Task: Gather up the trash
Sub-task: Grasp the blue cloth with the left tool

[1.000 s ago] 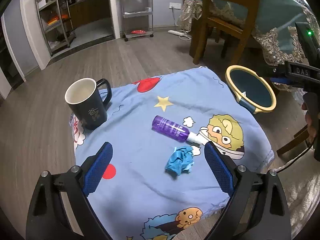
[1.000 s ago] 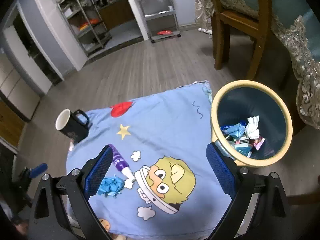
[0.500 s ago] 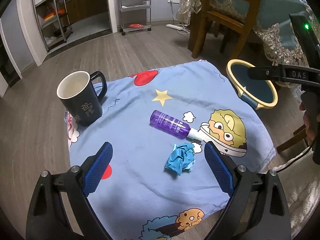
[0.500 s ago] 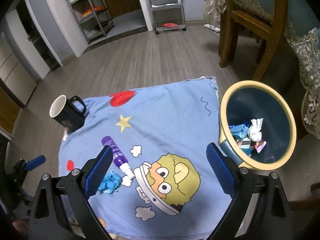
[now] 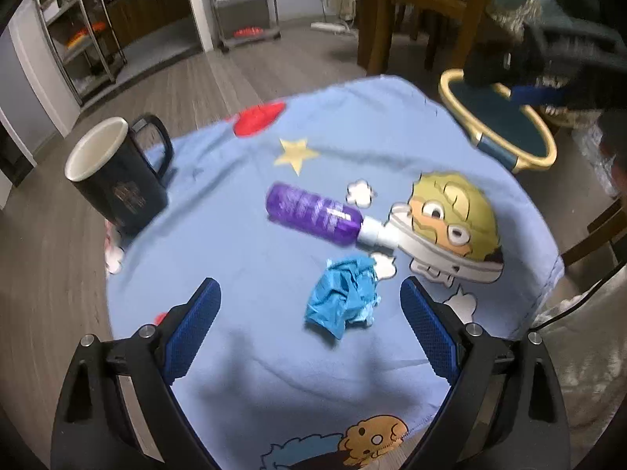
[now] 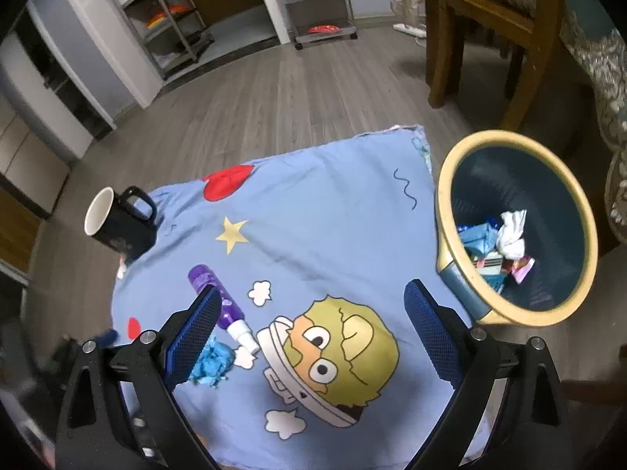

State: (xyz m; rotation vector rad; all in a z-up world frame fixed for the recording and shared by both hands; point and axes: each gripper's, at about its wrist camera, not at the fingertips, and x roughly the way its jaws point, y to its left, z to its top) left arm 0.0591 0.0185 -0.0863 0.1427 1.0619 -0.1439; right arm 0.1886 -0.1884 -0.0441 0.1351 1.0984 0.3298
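A crumpled blue paper scrap (image 5: 341, 300) lies on the blue cartoon cloth (image 5: 250, 282), just ahead of my left gripper (image 5: 309, 327), which is open and empty above the cloth. The scrap also shows in the right wrist view (image 6: 213, 364), partly behind the left finger. My right gripper (image 6: 309, 337) is open and empty, high above the cloth. A blue bin with a yellow rim (image 6: 444, 211) stands off the cloth's right edge and holds several pieces of trash (image 6: 497, 243). The bin rim shows in the left wrist view (image 5: 450, 94).
A purple bottle with a white cap (image 5: 313, 213) lies beside the scrap. A black mug (image 5: 115, 180) stands at the cloth's left edge. A wooden chair (image 6: 486, 19) and a draped table stand behind the bin. Metal shelves (image 6: 313, 0) line the far wall.
My left gripper has moved closer to the blue scrap, which now sits larger between the fingers. My right gripper has shifted a little; the bin now lies further right.
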